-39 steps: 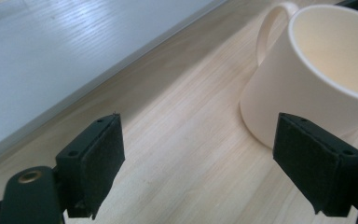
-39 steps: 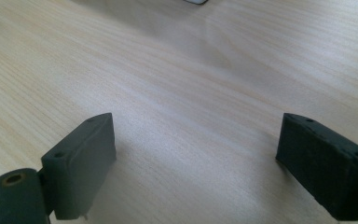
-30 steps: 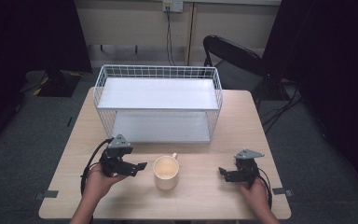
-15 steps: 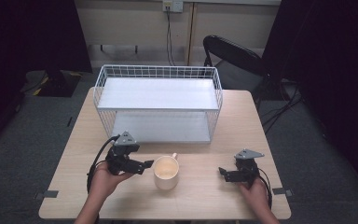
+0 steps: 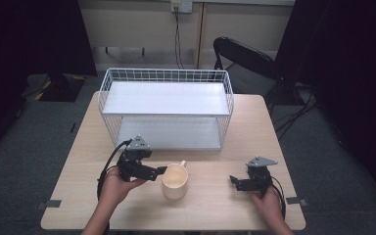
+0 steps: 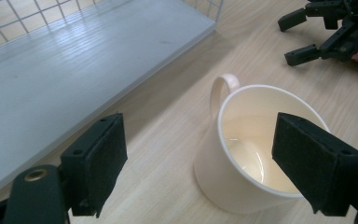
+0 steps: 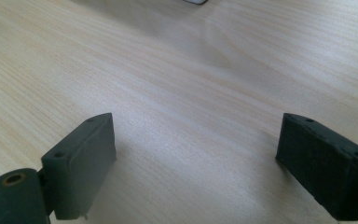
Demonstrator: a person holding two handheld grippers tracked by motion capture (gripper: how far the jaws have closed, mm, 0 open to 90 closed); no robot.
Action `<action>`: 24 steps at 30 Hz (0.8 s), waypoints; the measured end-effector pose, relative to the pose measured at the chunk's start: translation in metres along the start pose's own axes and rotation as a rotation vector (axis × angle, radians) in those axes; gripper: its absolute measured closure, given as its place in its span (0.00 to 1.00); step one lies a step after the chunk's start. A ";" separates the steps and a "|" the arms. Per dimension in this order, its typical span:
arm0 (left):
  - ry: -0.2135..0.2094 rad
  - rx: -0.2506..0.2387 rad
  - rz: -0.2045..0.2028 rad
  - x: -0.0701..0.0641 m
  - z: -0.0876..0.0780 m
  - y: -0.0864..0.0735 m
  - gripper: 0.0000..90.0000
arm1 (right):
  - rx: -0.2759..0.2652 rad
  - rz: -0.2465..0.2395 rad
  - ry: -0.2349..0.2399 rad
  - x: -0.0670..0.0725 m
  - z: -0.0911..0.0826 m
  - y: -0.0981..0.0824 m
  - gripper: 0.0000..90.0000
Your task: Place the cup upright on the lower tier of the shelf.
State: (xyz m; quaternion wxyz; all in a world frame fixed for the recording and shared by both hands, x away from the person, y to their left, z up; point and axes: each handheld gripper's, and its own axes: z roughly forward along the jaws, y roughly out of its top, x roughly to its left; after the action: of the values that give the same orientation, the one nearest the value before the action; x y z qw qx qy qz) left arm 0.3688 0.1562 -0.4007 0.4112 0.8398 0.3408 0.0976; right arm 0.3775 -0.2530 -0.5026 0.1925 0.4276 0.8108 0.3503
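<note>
**Q:** So which step was in hand at this moment?

**A:** Judged from the layout, the approach to the cup [image 5: 175,180]. The cream cup stood upright on the wooden table [image 5: 215,205], near the front edge and just ahead of the white wire rack [image 5: 166,98], with its handle [image 6: 222,86] turned toward the rack. The left gripper [image 5: 160,171] lay just beside the cup's left wall, its jaws spread wide and holding nothing.

**Q:** How did the cup sit relative to those jaws?

**A:** In the left gripper view, the cup appeared ahead of and between the two black pads [image 6: 98,161], offset toward the right-hand one, which overlapped the rim. Whether any pad touched the cup could not be told.

**Q:** And the other hand?

**A:** The right gripper [image 5: 235,181] rested low over bare table well to the right of the cup, its jaws likewise spread apart, with nothing between them.

**Q:** What did the next move call for?

**A:** Probably a short advance of the left gripper to bracket the cup's wall or rim, then a firm closure. Centring mattered, since an off-centre pinch could tip the cup. The rack's lower shelf [image 5: 171,133] seemed a likely destination.
</note>
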 end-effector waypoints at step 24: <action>0.033 0.061 0.041 -0.009 0.029 -0.006 0.48 | 0.000 0.000 0.000 0.000 0.000 0.000 0.12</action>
State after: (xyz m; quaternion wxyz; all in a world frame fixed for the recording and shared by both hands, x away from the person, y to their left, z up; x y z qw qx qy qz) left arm 0.3719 0.1351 -0.4226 0.3778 0.8569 0.3331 0.1096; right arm 0.3775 -0.2530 -0.5026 0.1927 0.4278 0.8106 0.3503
